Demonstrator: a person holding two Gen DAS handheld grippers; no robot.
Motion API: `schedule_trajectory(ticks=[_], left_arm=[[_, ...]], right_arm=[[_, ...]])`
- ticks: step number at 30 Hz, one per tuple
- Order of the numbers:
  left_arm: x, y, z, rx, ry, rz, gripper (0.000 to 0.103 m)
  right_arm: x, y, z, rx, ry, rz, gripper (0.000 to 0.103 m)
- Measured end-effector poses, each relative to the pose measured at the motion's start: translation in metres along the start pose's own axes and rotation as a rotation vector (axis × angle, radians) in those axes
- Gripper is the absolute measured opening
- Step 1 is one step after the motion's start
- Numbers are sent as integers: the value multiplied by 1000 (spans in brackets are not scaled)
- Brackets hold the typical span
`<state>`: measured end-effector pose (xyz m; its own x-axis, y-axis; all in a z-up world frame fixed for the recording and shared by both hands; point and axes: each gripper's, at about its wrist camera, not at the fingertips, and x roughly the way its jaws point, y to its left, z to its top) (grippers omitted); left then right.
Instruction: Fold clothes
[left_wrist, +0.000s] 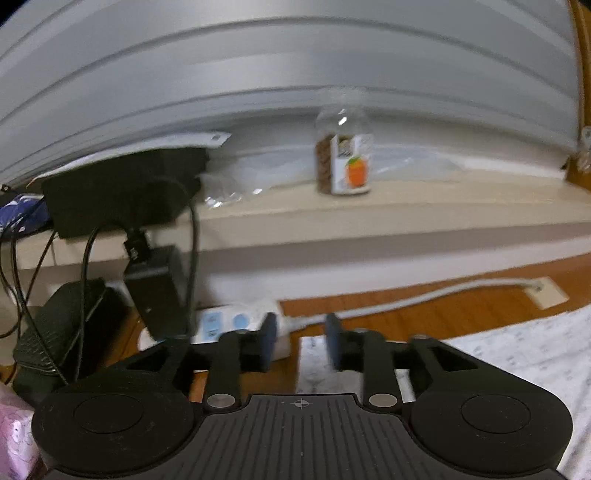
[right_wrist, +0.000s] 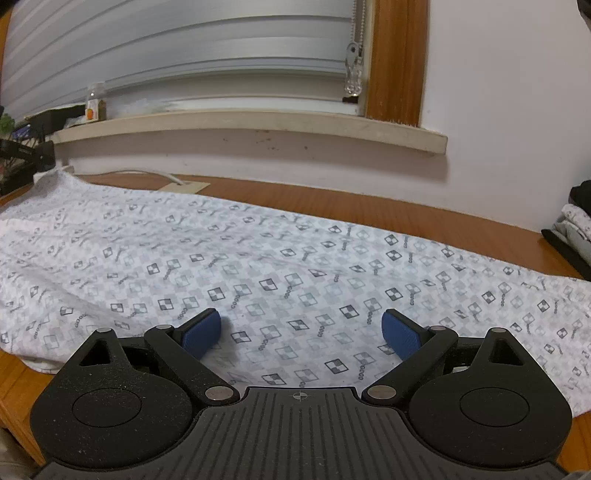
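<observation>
A white garment with a grey checker and key print (right_wrist: 280, 266) lies spread flat across the wooden table (right_wrist: 406, 210). My right gripper (right_wrist: 301, 330) hovers just above its near part with its blue pads wide apart and nothing between them. In the left wrist view only an edge of the garment (left_wrist: 517, 350) shows at the lower right. My left gripper (left_wrist: 301, 341) is partly open and empty, over the garment's left end, pointing at the window sill.
A white power strip (left_wrist: 236, 321) with a cable, a black adapter (left_wrist: 155, 288) and black cables sit at the table's left end. A clear jar (left_wrist: 343, 155) stands on the window sill (right_wrist: 258, 123). Folded clothes (right_wrist: 576, 221) lie at the far right.
</observation>
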<state>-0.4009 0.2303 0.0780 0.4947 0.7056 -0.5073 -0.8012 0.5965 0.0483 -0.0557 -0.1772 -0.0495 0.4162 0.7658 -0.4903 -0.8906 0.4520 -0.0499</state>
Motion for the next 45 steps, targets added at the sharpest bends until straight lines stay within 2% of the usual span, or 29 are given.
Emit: schedule_trajectory(ticks=[3,5,10,15,17,18,20,21,22,26,29,32,35,40,45], left_arm=[[-9,-31,0,50,-11,-96,57],[-15,-52,-1,84,-19,-162,72],[-12,-125,-6,183,-6,-360,77],[5,-204,-10,227,2,-524,79],[10,-229,-12,239,7,-584,80],[11,-240,-14,249,10,-606,80],[11,-260,-20,270,18,-648,80],[13,-266,-22,282,24,-661,80],[15,-272,-24,294,31,-674,80],[26,-286,-31,320,96,-701,80],[31,-287,-30,310,111,-710,81],[34,-288,-31,305,127,-700,82],[33,-288,-31,315,131,-698,85],[32,-288,-31,325,130,-692,85],[33,-286,-31,316,130,-695,85]], right_arm=[[0,0,0,2,0,1,94],[0,0,0,2,-1,1,94],[-2,-4,-1,24,-14,11,95],[-19,-15,-9,61,-92,2,98],[-34,-33,-15,89,-116,-42,98],[-42,-46,-19,115,-126,-71,97],[-62,-81,-27,179,-136,-136,84],[-72,-102,-32,220,-137,-174,64],[-83,-123,-37,262,-138,-212,56],[-116,-206,-59,402,-119,-403,55],[-127,-252,-74,540,-132,-470,55],[-128,-272,-79,599,-172,-471,53],[-118,-274,-75,587,-189,-448,45],[-102,-270,-61,566,-195,-469,16],[-105,-252,-34,504,-278,-457,14]])
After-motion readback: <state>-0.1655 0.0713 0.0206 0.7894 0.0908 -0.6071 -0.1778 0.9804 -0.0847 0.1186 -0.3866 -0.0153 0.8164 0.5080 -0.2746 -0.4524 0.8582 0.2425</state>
